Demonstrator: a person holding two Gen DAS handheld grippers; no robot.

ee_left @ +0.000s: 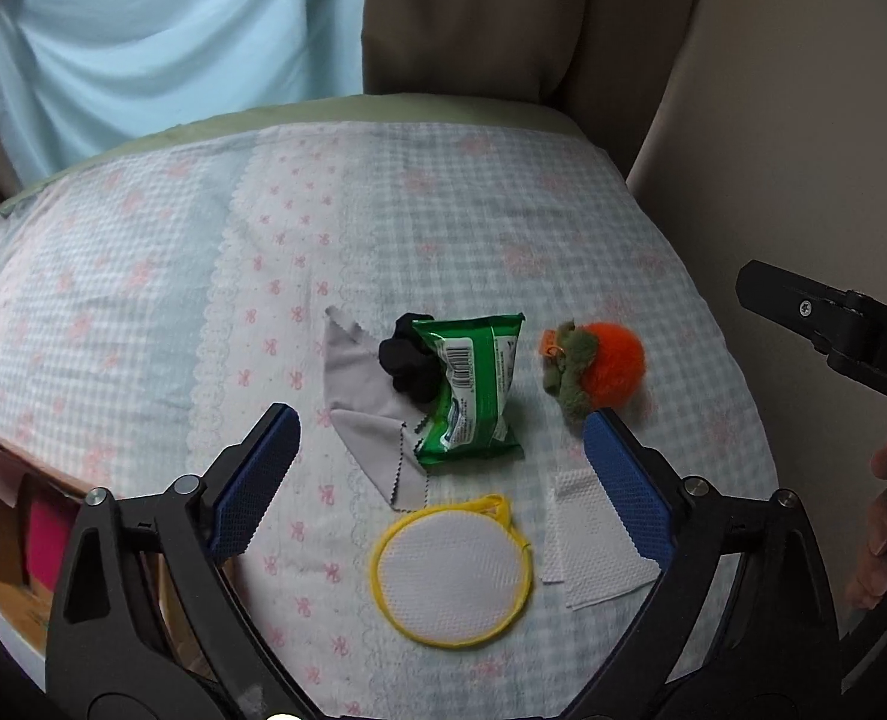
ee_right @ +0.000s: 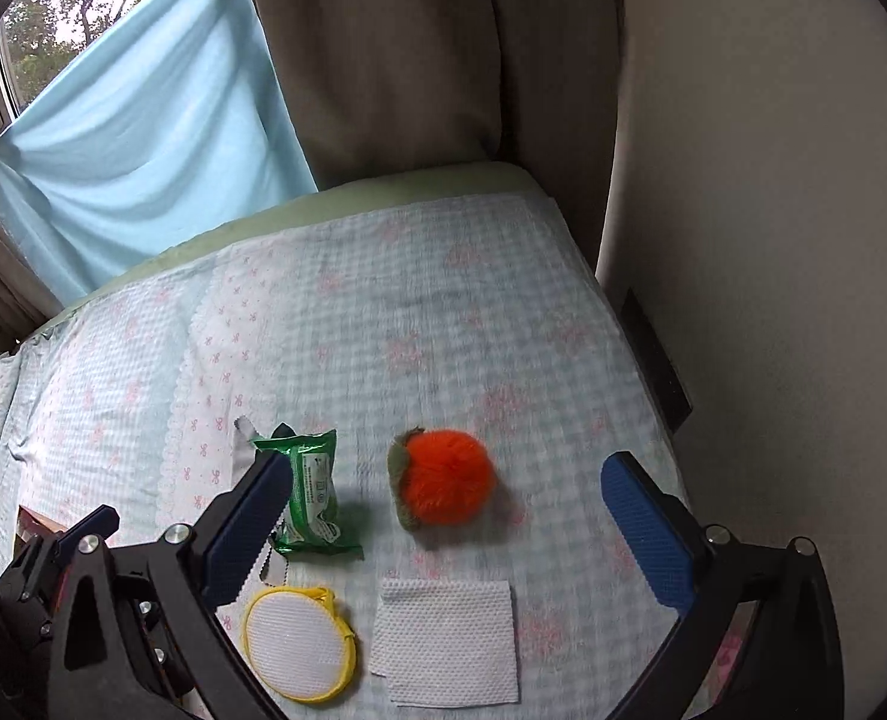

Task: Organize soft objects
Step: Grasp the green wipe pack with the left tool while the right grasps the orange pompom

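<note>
Clutter risk: left hand-held gripper [ee_left: 440, 450] spread, empty, above the bed [ee_left: 143, 276] pile. Green pack [ee_left: 473, 384] overlaps black scrunchie [ee_left: 407, 366] and grey cloth [ee_left: 353, 384], so a grab may drag all three. Right hand-held gripper [ee_right: 443, 504] spread, empty, near orange plush [ee_right: 443, 483]; fur may slip. Tissue [ee_right: 446, 639] and yellow-rimmed pad [ee_right: 299, 642] lie flat, hard to pinch.

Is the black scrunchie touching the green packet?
Touching. The left wrist view shows the black scrunchie pressed against the green packet, overlapping its edge with no gap.
</note>
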